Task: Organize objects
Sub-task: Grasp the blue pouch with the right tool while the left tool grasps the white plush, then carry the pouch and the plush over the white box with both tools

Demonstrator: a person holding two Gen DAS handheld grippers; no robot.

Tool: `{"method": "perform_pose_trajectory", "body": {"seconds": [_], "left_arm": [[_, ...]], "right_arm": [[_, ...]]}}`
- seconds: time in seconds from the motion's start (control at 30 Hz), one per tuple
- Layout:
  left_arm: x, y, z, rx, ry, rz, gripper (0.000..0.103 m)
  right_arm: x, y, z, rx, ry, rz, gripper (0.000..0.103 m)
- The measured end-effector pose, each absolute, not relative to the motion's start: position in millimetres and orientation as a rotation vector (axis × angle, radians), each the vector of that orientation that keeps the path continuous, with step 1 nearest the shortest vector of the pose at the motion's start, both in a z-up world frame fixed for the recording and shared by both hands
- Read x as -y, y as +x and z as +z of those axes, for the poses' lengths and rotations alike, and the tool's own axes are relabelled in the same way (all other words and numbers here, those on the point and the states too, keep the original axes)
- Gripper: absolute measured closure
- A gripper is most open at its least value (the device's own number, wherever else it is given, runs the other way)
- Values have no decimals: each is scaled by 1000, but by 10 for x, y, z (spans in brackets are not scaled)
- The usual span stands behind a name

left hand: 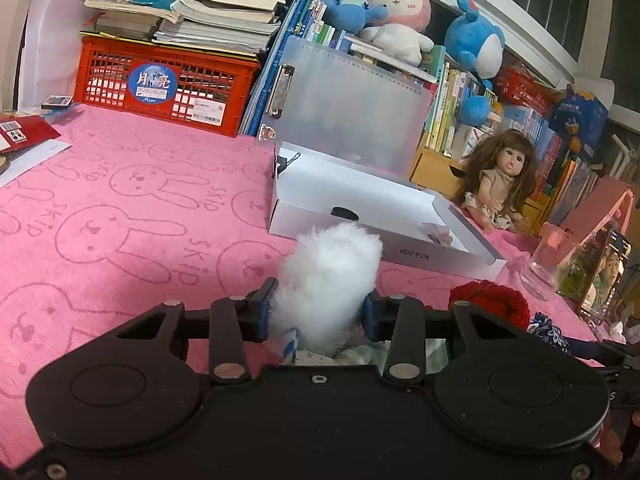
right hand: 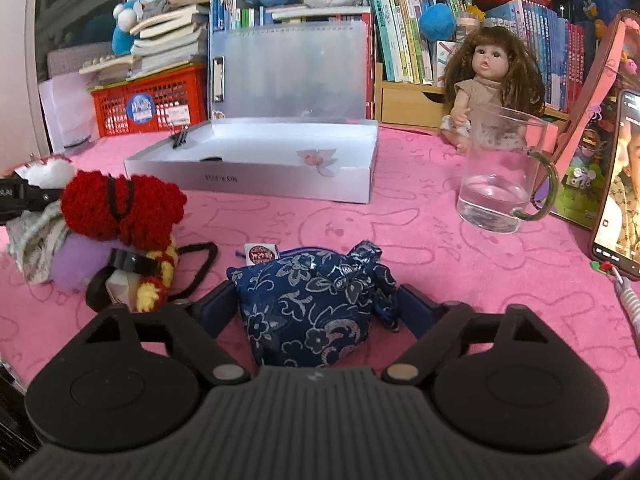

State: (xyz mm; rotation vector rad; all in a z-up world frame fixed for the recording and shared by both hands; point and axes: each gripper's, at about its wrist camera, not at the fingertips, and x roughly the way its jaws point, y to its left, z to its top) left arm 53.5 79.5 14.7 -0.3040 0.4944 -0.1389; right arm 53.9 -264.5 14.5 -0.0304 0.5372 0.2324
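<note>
Two grippers engaged. Left gripper (left hand: 318, 312): narrow, clamped on white pompom (left hand: 330, 280), lifted above pink counter (left hand: 120, 200), short of box (left hand: 400, 256). Right gripper (right hand: 318, 308): wide, straddling blue pouch (right hand: 316, 308) on counter, not closed. Risks: fluff compresses, pompom slips from pads; pouch squirms out when fingers close, drawstring snags; glass mug (right hand: 500, 176) with water beside box, swing right tips it; red knit pile (right hand: 120, 204) near, drag possible.

Our right tongs (right hand: 318, 308) straddle the blue floral pouch (right hand: 316, 308) lying on the pink surface (right hand: 440, 248), blue pads spread wide beside it. We see the red crocheted piece (right hand: 120, 208) left, the open white box (right hand: 256, 176) beyond, a glass mug (right hand: 500, 176) right.
</note>
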Motion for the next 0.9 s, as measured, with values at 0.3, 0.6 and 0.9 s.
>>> {"method": "perform_pose_trajectory", "body": {"seconds": [0.3, 0.6, 0.9], "left_arm": [[-768, 569, 242, -474, -290, -145, 64], [-676, 730, 423, -448, -249, -171, 64], [-556, 929, 540, -449, -235, -196, 64]], "right_arm": [[2594, 524, 239, -498, -53, 216, 34], [2645, 695, 369, -508, -27, 135, 41], [2656, 897, 525, -489, 7, 139, 43]]}}
